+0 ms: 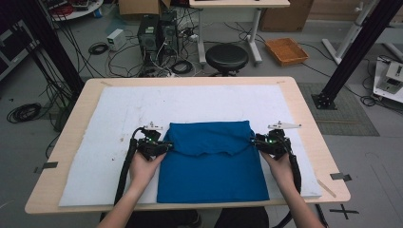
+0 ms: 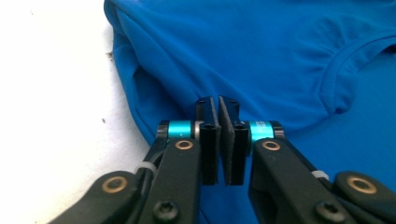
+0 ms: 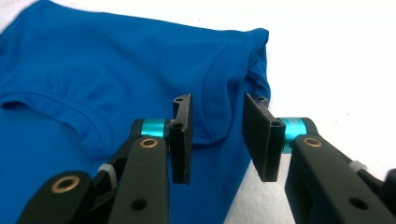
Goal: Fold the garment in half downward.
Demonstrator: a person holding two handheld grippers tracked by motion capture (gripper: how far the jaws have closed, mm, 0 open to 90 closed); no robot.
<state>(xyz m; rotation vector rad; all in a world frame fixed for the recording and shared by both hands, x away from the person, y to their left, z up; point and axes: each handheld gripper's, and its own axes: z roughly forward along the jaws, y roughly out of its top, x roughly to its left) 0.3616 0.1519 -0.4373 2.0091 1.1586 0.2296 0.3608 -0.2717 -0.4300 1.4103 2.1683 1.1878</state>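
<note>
A pale wooden surface (image 1: 304, 114) carries a white pad (image 1: 114, 118), and behind it on the floor stand a black stool (image 1: 226, 57), computer towers (image 1: 157, 33) and an orange tray (image 1: 286, 51) among loose cables. A blue shirt (image 1: 211, 164) lies on the pad near the person's edge, its top part folded down so the collar sits across the middle. The left claw (image 1: 164, 146) is at the shirt's left edge, level with the fold; in the left gripper view (image 2: 219, 140) its jaws are pressed together above the blue cloth, and I cannot tell whether any cloth is caught between them. The right claw (image 1: 254, 141) is at the shirt's right edge; in the right gripper view (image 3: 217, 140) its jaws are spread, with the folded corner of the shirt in the gap.
</note>
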